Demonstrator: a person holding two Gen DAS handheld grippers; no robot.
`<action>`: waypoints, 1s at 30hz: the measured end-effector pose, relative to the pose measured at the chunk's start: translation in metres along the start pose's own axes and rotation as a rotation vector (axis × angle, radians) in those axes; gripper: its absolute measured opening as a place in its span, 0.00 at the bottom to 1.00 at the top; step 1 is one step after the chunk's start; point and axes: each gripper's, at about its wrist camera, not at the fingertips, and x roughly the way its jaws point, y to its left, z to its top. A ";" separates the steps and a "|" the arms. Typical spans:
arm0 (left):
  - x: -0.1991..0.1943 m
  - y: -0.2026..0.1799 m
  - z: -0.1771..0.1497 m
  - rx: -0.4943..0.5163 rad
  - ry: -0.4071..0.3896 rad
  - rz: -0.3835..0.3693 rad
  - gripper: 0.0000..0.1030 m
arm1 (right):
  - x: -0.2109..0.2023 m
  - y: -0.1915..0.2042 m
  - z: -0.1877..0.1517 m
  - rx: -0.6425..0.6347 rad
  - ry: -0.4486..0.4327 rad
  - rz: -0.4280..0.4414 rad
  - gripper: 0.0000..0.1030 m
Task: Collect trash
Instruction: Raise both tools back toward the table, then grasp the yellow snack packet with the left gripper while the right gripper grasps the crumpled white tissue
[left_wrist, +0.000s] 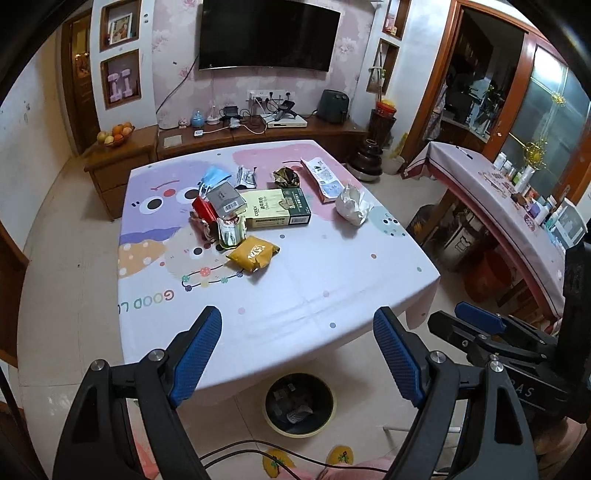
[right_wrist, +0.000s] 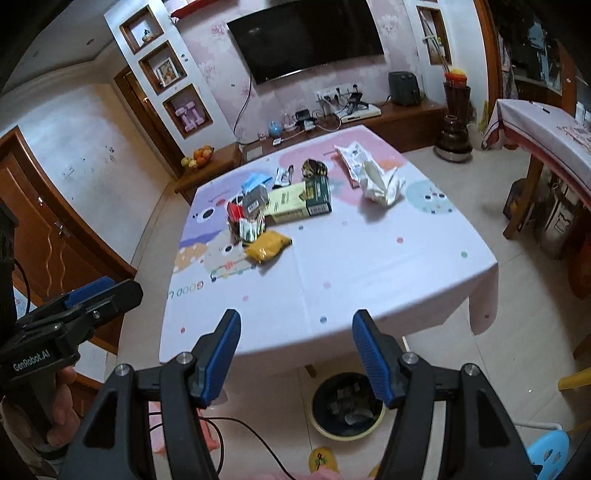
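Note:
Trash lies on the clothed table (left_wrist: 314, 295): a yellow packet (left_wrist: 253, 254), a green and cream box (left_wrist: 279, 208), a crumpled white paper (left_wrist: 352, 203), a blue mask (left_wrist: 216, 177), a grey carton (left_wrist: 225, 199), foil wrappers (left_wrist: 231, 230). A black bin (left_wrist: 300, 404) stands on the floor under the near edge. My left gripper (left_wrist: 297, 354) is open and empty above the near edge. My right gripper (right_wrist: 293, 354) is open and empty too, over the same edge; the yellow packet (right_wrist: 267, 245), the box (right_wrist: 299, 201), the paper (right_wrist: 382, 184) and the bin (right_wrist: 347, 404) show in its view.
A long flat packet (left_wrist: 319, 179) and a dark crumpled wrapper (left_wrist: 286, 177) lie at the table's far side. A second table (left_wrist: 517, 199) with bottles stands to the right. A TV cabinet (left_wrist: 258, 134) runs behind. A blue stool (right_wrist: 546, 450) is near right.

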 end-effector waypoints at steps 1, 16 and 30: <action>0.001 0.003 0.001 -0.005 0.001 -0.003 0.80 | 0.000 0.002 0.002 -0.001 -0.006 -0.003 0.61; 0.054 0.051 0.022 -0.156 0.070 -0.024 0.80 | 0.040 0.014 0.037 -0.022 0.034 -0.006 0.61; 0.146 0.025 0.087 -0.288 0.115 0.072 0.80 | 0.127 -0.070 0.131 -0.208 0.043 -0.080 0.61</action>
